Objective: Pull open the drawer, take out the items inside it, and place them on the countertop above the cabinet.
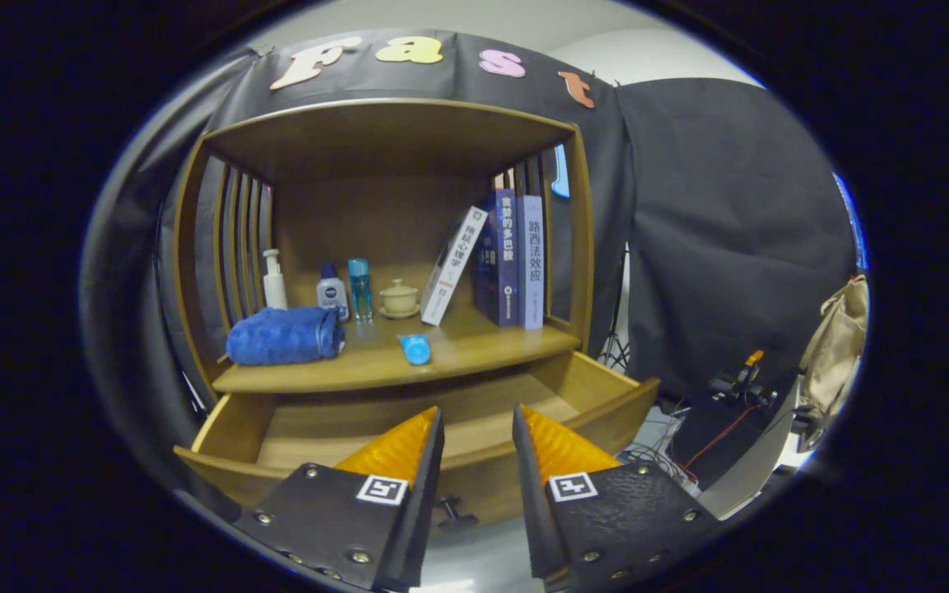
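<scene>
Gripper [477, 420] fingers parted, empty, above the pulled-out drawer [606, 408]; blue towel [283, 336] on countertop [474, 350]

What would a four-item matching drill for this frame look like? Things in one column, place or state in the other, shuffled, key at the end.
Things:
1. drawer
2. blue towel
3. blue tube
4. tool

Places or states:
A. rolled up at the countertop's end nearest the pump bottle
B. pulled out below the countertop
C. open, fingers apart and holding nothing, just ahead of the drawer front
D. lying on its side near the countertop's front edge, ahead of the leaning book

Pairs: 1-B, 2-A, 3-D, 4-C
</scene>
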`<state>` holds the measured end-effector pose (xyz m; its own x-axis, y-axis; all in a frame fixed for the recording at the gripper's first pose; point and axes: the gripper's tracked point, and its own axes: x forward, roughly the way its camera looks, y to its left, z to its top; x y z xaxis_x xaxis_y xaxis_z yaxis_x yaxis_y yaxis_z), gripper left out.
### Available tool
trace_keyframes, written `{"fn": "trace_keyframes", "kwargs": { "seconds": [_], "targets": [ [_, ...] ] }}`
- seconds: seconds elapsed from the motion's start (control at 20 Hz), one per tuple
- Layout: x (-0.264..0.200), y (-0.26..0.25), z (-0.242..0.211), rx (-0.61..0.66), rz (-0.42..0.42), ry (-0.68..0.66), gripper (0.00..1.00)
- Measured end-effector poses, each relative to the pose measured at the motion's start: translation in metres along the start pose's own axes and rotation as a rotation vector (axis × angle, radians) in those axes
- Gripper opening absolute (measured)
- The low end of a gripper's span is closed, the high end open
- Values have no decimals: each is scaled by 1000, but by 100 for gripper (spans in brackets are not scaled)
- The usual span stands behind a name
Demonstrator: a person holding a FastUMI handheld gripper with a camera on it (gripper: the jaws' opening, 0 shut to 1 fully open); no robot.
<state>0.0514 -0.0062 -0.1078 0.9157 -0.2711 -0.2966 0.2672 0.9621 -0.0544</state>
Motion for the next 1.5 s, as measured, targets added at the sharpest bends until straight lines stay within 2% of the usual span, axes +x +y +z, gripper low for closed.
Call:
{"fn": "trace_keyframes", "kwargs": {
  "seconds": [0.15, 0.4, 1.5],
  "targets": [
    [-8, 2, -31, 18, 21, 39, 48],
    [-13, 5, -56, 23, 51, 60, 48],
    [12, 45, -91, 40, 174, 87, 49]
  ]
}}
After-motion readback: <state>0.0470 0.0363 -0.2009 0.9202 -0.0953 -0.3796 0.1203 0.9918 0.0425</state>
